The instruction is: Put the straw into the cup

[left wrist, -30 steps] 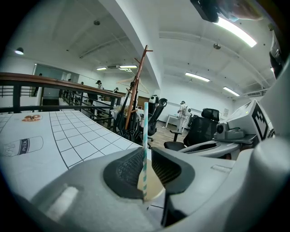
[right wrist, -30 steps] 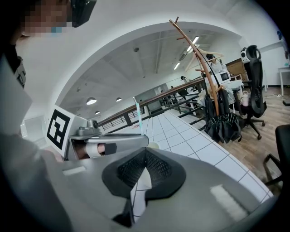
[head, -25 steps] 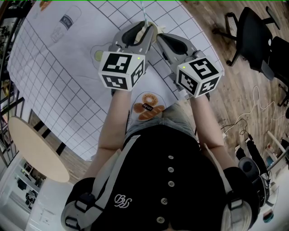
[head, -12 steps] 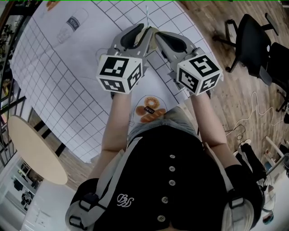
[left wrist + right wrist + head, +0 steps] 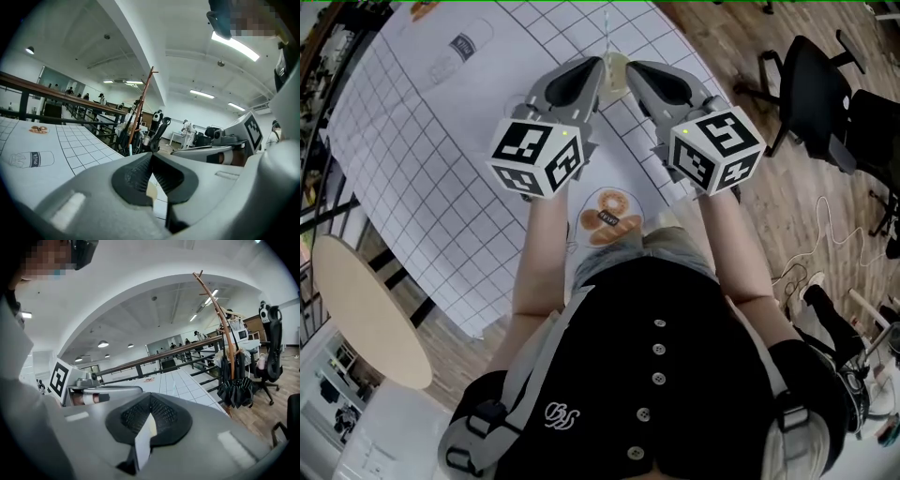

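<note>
Left gripper (image 5: 151,159) and right gripper (image 5: 150,399), held close together above the gridded worktop (image 5: 441,169): each pair of jaws is pressed together on a pale paper strip (image 5: 143,441), which shows cream-white below the ribbed pads. The straw (image 5: 606,28), a thin pale line, runs onward from just beyond the two sets of jaw tips. Left of the left jaws a printed bottle (image 5: 32,159) reads "milk"; the dark label on the biscuit print (image 5: 607,217), behind the jaws, is too small to read.
</note>
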Action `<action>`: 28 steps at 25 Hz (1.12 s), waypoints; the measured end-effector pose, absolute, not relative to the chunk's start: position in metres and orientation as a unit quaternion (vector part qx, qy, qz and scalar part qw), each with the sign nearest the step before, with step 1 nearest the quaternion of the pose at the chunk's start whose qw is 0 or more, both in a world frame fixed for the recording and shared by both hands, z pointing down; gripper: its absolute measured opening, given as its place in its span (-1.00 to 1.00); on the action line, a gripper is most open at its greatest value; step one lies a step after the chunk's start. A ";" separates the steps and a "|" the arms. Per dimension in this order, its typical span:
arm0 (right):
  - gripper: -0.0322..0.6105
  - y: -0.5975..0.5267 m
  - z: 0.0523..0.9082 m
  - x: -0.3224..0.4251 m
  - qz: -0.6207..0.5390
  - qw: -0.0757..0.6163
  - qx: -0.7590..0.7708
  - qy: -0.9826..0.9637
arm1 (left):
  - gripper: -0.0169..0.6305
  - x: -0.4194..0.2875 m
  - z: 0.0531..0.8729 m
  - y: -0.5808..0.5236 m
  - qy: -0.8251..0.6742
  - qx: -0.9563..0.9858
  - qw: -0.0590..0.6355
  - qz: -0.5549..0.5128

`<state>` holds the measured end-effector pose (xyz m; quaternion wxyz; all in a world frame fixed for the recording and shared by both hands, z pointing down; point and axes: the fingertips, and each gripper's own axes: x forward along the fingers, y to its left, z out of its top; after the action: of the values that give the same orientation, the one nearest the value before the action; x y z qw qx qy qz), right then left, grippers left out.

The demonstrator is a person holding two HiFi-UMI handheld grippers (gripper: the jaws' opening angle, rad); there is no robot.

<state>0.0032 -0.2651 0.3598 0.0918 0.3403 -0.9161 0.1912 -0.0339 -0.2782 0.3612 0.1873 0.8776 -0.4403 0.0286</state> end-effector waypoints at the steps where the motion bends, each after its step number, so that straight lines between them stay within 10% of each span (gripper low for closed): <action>1: -0.90 -0.261 0.357 0.003 0.187 0.092 0.339 -0.917 | -0.95 -0.034 0.357 -0.272 -0.436 0.880 0.185 0.024; 28: -0.90 -0.100 0.298 0.020 0.095 0.090 0.304 -0.944 | -0.95 -0.021 0.306 -0.097 -0.446 0.883 0.147 0.016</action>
<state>0.0202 -0.0997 0.2979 0.0905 0.3037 -0.9437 0.0950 -0.0208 -0.0971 0.3063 0.1468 0.8825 -0.4465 0.0160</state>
